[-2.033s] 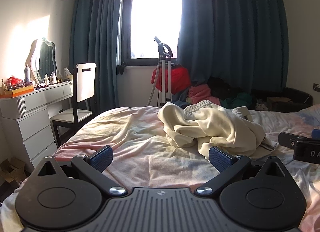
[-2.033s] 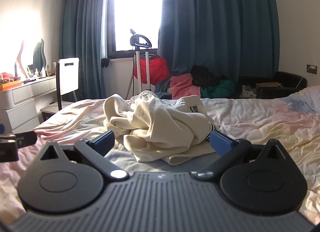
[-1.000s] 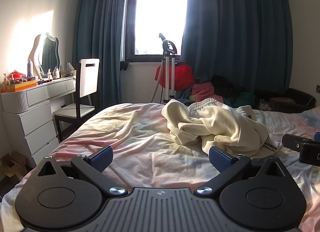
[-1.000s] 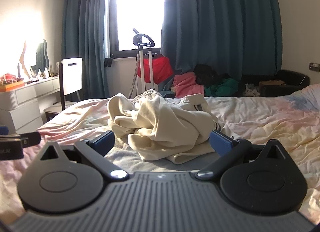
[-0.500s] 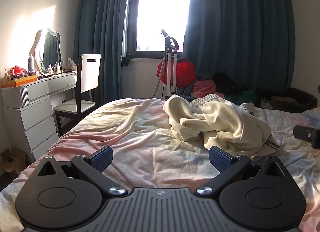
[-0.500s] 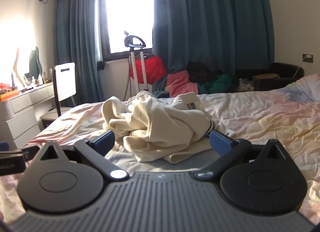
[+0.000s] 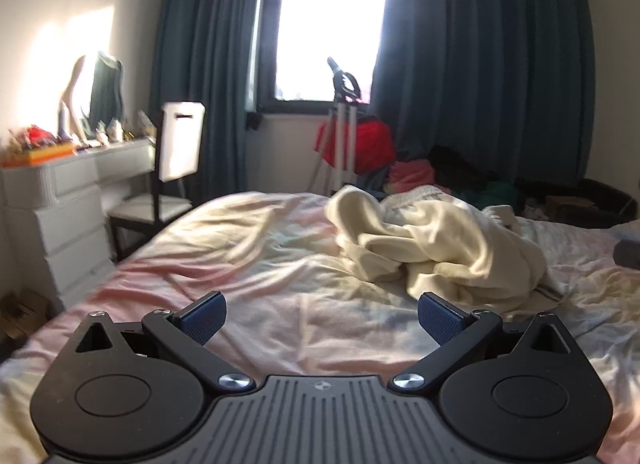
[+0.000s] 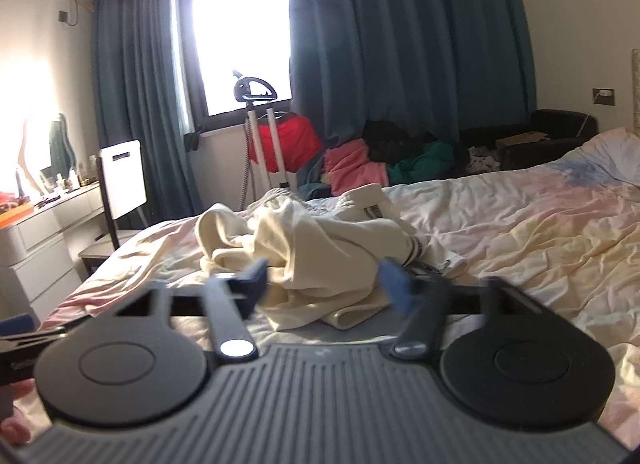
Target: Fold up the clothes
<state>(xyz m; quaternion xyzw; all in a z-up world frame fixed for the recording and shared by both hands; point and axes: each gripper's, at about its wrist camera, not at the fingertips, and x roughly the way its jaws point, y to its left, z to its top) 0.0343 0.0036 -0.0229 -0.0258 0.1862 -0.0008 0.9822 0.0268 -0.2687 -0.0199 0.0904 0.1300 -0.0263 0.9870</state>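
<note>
A crumpled cream garment [image 7: 436, 248] lies in a heap on the bed [image 7: 248, 248], ahead and to the right of my left gripper [image 7: 320, 314]. That gripper is open and empty, hovering over the pink sheet. In the right wrist view the same cream garment [image 8: 320, 248] lies straight ahead of my right gripper [image 8: 326, 284]. That gripper is open, its blue pads narrower apart than before and blurred, with the garment's near edge just beyond them. It holds nothing.
A white dresser [image 7: 52, 204] with a mirror and a white-backed chair [image 7: 176, 168] stand left of the bed. A garment steamer [image 8: 260, 136], a pile of coloured clothes [image 8: 380, 164] and dark curtains are behind. The left gripper's tip [image 8: 16, 328] shows at lower left.
My right gripper's jaws have narrowed and it has moved toward the garment while tilting. My left gripper has shifted slightly left; the right gripper's tip has nearly left its view.
</note>
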